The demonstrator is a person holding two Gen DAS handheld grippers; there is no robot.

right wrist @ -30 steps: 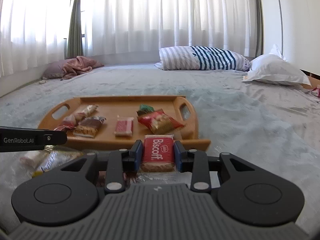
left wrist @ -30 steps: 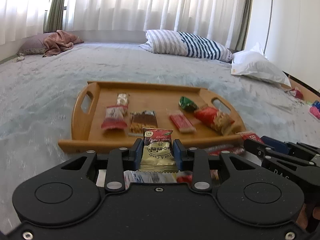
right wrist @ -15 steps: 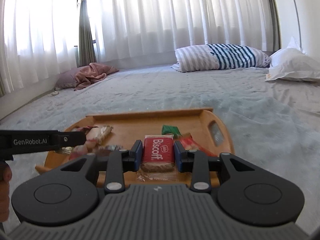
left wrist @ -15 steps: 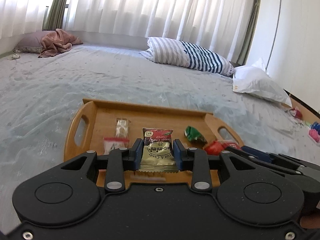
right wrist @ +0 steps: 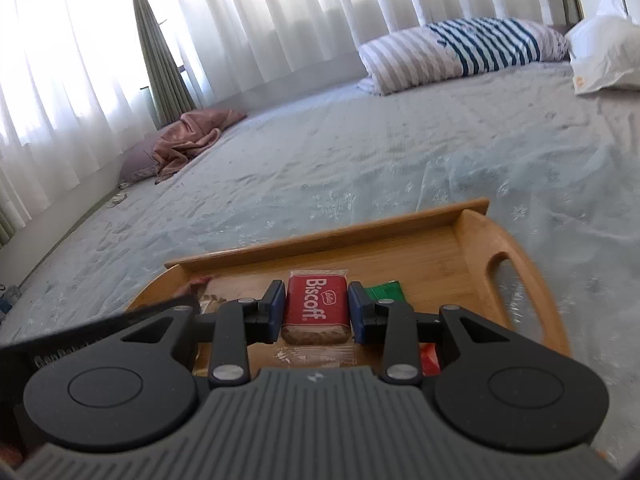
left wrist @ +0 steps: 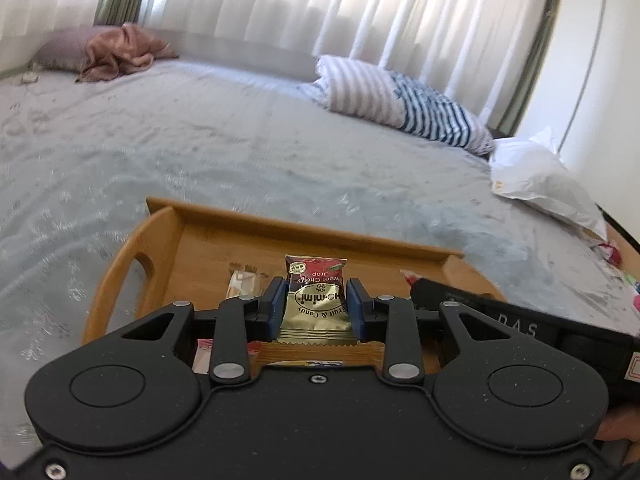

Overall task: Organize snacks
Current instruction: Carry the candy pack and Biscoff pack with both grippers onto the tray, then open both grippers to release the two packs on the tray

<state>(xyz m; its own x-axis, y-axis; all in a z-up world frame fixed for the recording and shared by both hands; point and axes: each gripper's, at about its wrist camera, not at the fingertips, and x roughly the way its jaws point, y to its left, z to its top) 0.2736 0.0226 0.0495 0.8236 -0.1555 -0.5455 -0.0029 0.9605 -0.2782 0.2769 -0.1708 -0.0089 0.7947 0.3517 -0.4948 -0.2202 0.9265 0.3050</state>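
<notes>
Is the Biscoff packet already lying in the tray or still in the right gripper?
Still gripped: the Biscoff packet sits clamped between the right gripper pads, over the wooden tray.
</notes>
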